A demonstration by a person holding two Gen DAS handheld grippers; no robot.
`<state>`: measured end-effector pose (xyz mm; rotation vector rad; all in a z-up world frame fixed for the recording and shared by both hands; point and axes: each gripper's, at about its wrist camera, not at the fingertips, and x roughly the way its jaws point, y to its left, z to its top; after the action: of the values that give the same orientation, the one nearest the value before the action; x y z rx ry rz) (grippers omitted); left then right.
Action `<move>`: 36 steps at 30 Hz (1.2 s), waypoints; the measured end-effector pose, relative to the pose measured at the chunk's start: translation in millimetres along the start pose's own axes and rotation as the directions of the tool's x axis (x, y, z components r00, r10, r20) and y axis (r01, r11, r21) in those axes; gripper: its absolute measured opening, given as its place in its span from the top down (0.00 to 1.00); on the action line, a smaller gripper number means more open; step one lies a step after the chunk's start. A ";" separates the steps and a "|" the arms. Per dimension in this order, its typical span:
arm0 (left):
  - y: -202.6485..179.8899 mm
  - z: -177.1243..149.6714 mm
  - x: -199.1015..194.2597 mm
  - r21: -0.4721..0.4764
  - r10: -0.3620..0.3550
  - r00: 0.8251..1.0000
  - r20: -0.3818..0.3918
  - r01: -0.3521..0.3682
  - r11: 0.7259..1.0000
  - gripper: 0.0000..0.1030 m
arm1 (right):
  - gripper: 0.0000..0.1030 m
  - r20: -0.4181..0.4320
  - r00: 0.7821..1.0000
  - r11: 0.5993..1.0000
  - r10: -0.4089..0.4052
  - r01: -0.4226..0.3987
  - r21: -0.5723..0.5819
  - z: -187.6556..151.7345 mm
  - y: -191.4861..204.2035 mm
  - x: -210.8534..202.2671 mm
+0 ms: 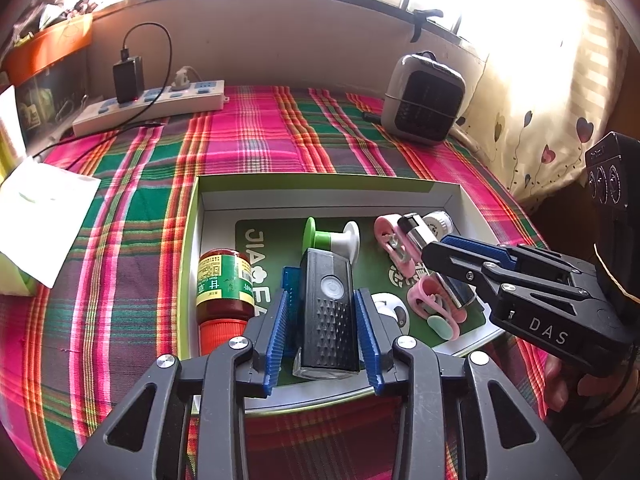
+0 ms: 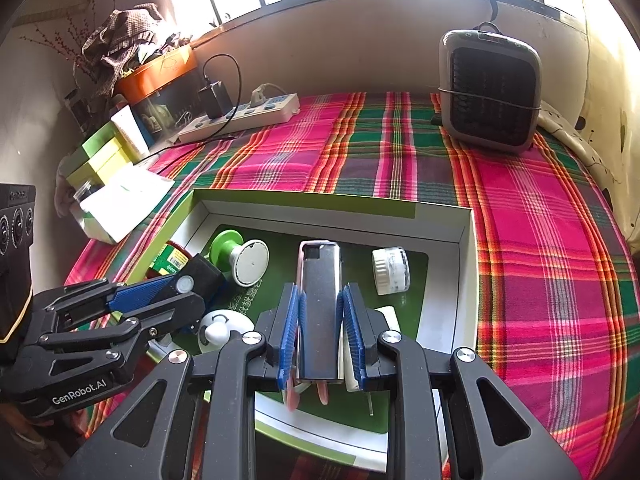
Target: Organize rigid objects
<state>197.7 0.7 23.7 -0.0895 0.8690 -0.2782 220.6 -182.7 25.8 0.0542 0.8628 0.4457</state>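
Note:
A black bike light (image 1: 329, 308) leans in the open white-walled box (image 1: 320, 200), between the blue pads of my left gripper (image 1: 324, 298); a gap shows at the left pad, so the jaws stand open around it. My right gripper (image 2: 320, 292) is shut on a silver rectangular case (image 2: 320, 280), held over the box floor with pink clips (image 1: 390, 240) under it. In the left wrist view the right gripper (image 1: 438, 246) reaches in from the right. In the right wrist view the left gripper (image 2: 188, 292) comes in from the left.
Also in the box (image 2: 328, 216): a red bottle with a green label (image 1: 224, 288), a green and white spool (image 2: 236, 260), a small white jar (image 2: 391, 270) and a white round piece (image 2: 218, 328). A grey heater (image 2: 490, 88), a power strip (image 1: 152, 104) and white paper (image 1: 44, 216) lie on the plaid cloth.

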 end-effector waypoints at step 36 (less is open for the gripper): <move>-16.6 -21.7 -49.1 -0.002 0.079 0.995 0.057 -0.079 0.997 0.61 | 0.60 0.084 0.995 0.998 -0.061 0.061 0.003 -27.1 18.6 -46.3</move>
<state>147.6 -0.9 49.2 -0.0622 0.8139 -0.2012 167.7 -187.9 45.7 0.0468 0.7799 0.3831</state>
